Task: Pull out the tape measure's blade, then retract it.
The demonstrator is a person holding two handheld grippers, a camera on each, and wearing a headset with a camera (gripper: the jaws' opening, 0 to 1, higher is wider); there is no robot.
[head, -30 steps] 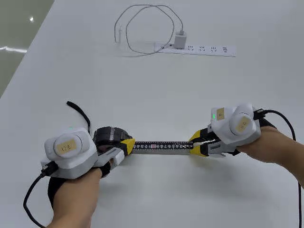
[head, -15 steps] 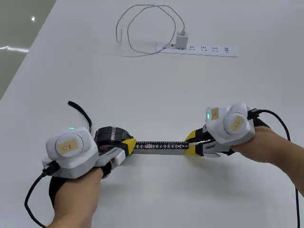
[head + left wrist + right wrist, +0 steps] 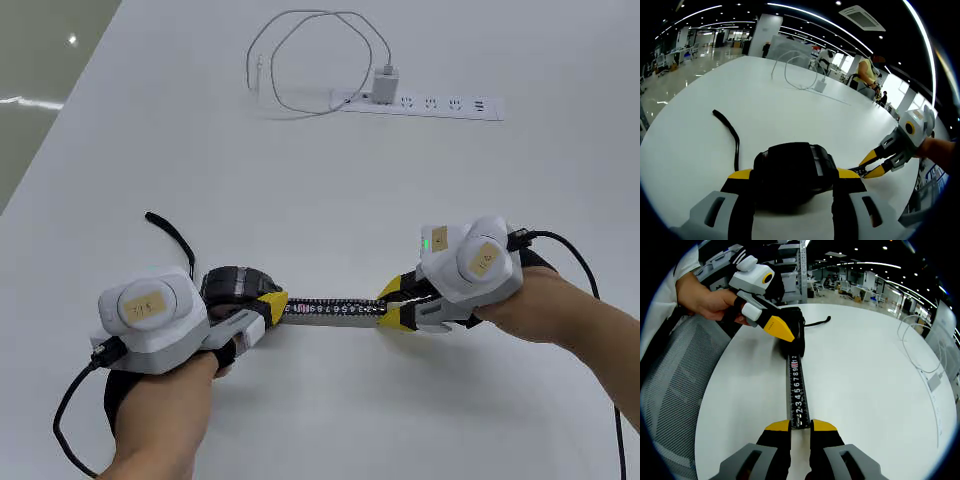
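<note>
Step in hand: blade-travel phase. The blade is part-way out and held at both ends; these views do not show whether it is travelling outward or back.
Left gripper point(image 3: 258, 308): lower left of the head view, jaws set wide and clamped around the tape measure case point(image 3: 792, 165), yellow tips on either side of it.
Right gripper point(image 3: 800, 426): lower right of the head view, jaws narrow and pinched on the free end of the blade point(image 3: 796, 390).
Task item location: the case rests on the white table point(image 3: 330, 190) at lower left of centre. The blade runs level from its mouth toward the right gripper, numerals face up.
Wrist strap point(image 3: 172, 238): black, trailing from the case toward the left of the head view, lying slack on the table.
Surroundings: power strip point(image 3: 440, 104) with a plugged charger point(image 3: 385, 82) and looped white cable point(image 3: 300, 20) along the top of the head view, well apart from the work.
Next move, requirement: hold the case fixed. Move the right gripper along the blade's own line only. Keep the pinch on the tip so that the spring does not snap the blade home.
Risk, judged: sideways drift may kink the blade.
</note>
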